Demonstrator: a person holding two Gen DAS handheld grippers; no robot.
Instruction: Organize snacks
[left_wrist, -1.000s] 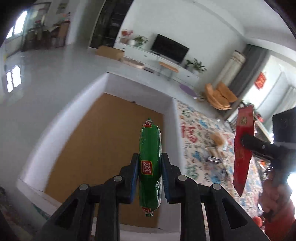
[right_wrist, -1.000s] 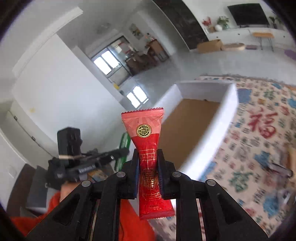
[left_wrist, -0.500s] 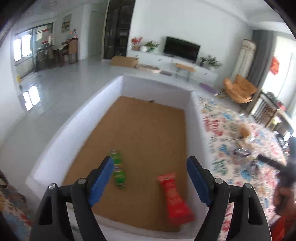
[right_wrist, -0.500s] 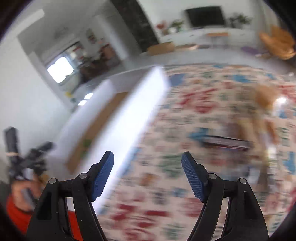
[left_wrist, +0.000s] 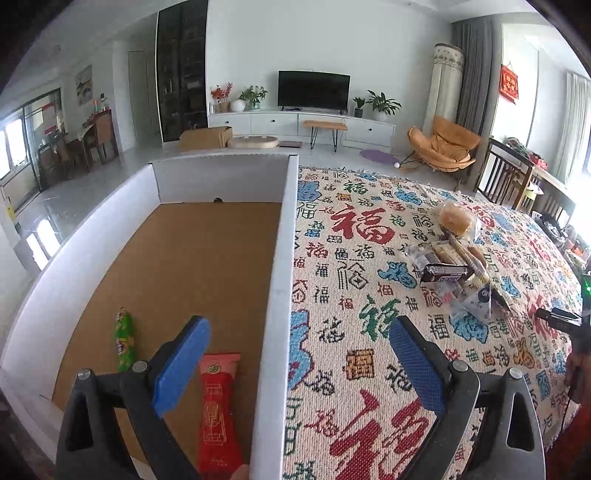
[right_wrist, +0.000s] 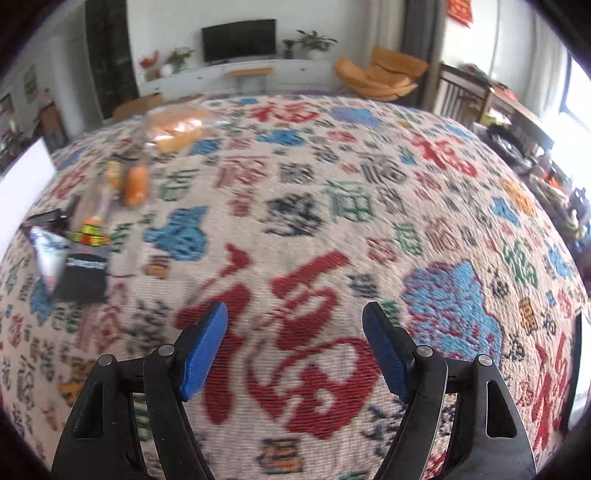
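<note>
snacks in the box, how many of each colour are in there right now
green snack: 1
red snack: 1
total in the box: 2
The rest of the snacks lie in a pile on the patterned cloth outside the box; they overlap too much to count.

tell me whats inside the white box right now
Two snacks lie on the white box's brown floor: a green sausage stick and a red packet. The near end of the floor is covered by the left gripper, so anything there is hidden.
</note>
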